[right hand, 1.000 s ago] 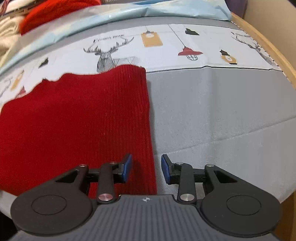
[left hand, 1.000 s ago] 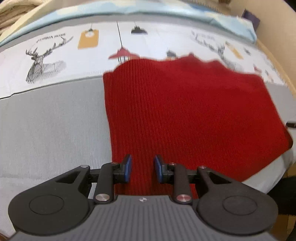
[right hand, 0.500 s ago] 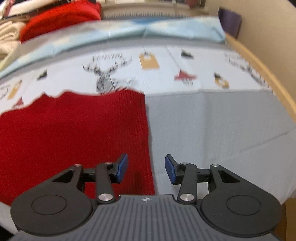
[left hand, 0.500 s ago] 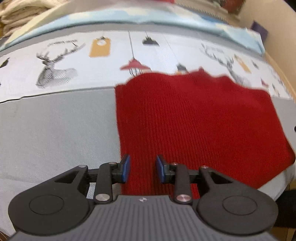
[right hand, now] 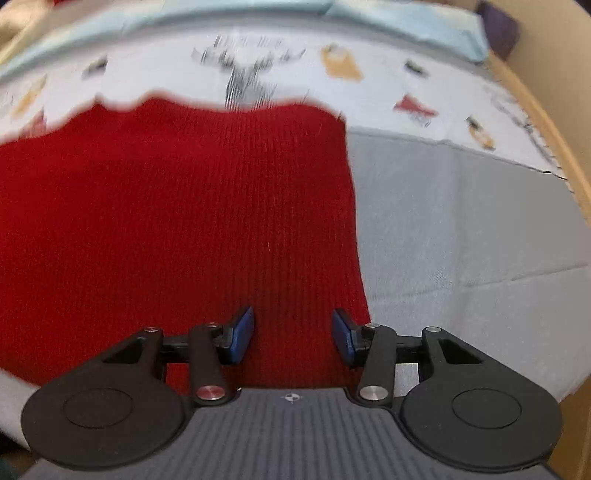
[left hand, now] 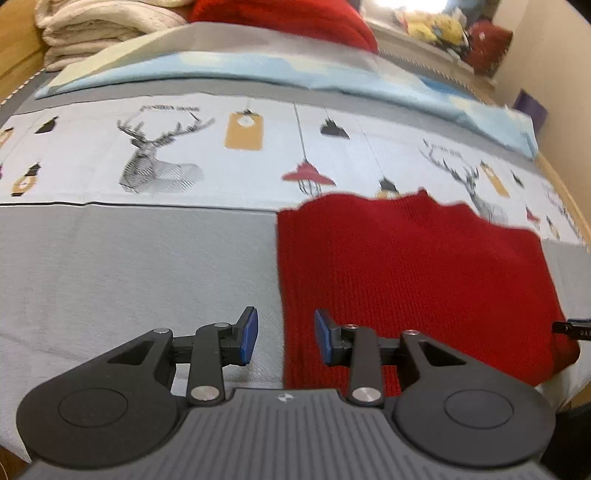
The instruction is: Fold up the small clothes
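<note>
A red ribbed knit garment (left hand: 410, 266) lies flat on the bed; it also shows in the right wrist view (right hand: 177, 214). My left gripper (left hand: 283, 336) is open and empty, hovering over the garment's near left edge, left pad over grey sheet, right pad over red knit. My right gripper (right hand: 293, 334) is open and empty over the garment's near right part, just inside its right edge. The garment's far edge looks uneven and blurred.
The bed has a grey sheet (left hand: 129, 266) and a white band printed with deer and lamps (left hand: 166, 155). A light blue pillow (left hand: 258, 70), folded cream blankets (left hand: 96, 26) and a red pile (left hand: 280, 14) lie behind. A wooden bed frame (right hand: 554, 122) runs at right.
My left gripper has shifted left, from over the knit to its left edge. My right gripper has moved left onto the garment and opened wider. The garment has not moved.
</note>
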